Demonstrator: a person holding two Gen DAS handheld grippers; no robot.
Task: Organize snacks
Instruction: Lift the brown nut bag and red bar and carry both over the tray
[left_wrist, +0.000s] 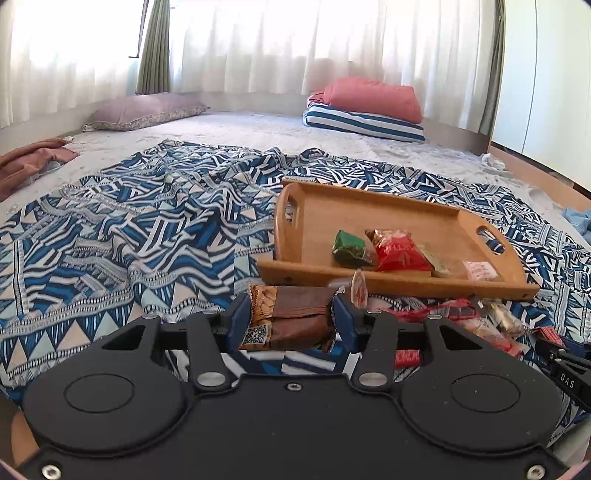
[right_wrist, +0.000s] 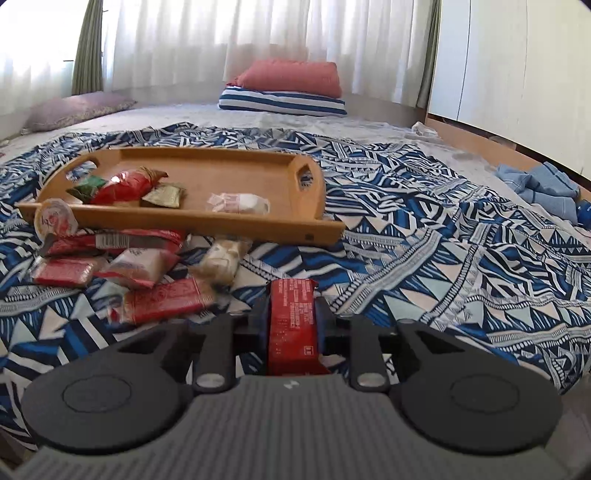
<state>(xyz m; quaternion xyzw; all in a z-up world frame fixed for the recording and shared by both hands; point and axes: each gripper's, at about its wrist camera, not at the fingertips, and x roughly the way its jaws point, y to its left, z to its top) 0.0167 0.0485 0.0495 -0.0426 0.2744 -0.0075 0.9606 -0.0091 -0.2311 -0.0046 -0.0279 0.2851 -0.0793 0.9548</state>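
Two grips confirmed: left gripper clamped on brown bar, long axis crosswise; right gripper shut on red packet, long axis fwd. Tray ahead, right of left gripper, ahead-left of right gripper; comparably near both. Loose pile on bedspread clear in right view only, mostly hidden in left.
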